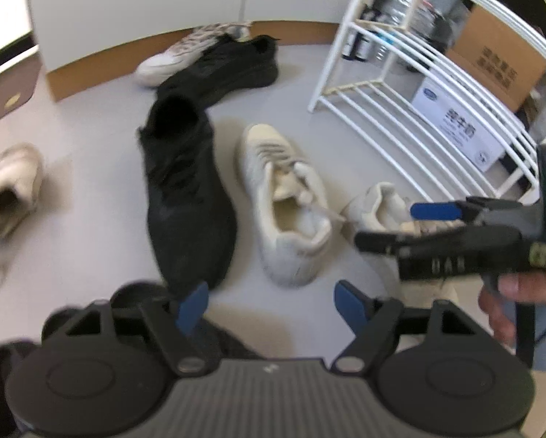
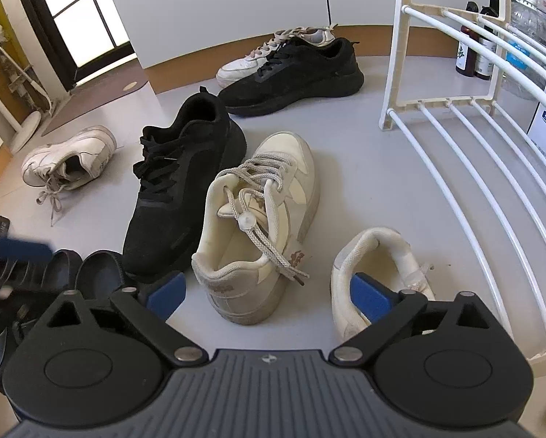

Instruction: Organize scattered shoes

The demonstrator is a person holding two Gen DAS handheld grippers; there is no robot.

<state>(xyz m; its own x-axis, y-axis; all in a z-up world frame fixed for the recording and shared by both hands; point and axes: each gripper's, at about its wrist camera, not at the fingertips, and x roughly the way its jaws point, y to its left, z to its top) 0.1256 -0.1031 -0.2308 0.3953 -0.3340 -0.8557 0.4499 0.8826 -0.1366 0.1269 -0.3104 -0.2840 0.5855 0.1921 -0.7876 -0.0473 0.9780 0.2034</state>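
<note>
Shoes lie scattered on the grey floor. A black sneaker (image 1: 185,197) (image 2: 185,182) lies beside a cream sneaker (image 1: 287,204) (image 2: 258,226). A second cream shoe (image 1: 379,204) (image 2: 371,266) lies by the white shoe rack (image 1: 419,91) (image 2: 473,146). My left gripper (image 1: 273,306) hangs open above the floor, nothing between its fingers. My right gripper (image 2: 269,297) (image 1: 408,224) is open too, hovering over the cream sneaker's heel without touching it. Another black sneaker (image 2: 298,73) and a white one (image 2: 269,54) rest by the far wall. One white sneaker (image 2: 68,160) lies at the left.
Dark slip-on shoes (image 2: 97,273) sit at the near left, under my left gripper. Behind the rack stand a cardboard box (image 1: 499,58), a white carton (image 1: 462,127) and bottles (image 2: 473,54). A brown mat (image 2: 90,106) lies by the door. A hand (image 1: 521,299) holds the right gripper.
</note>
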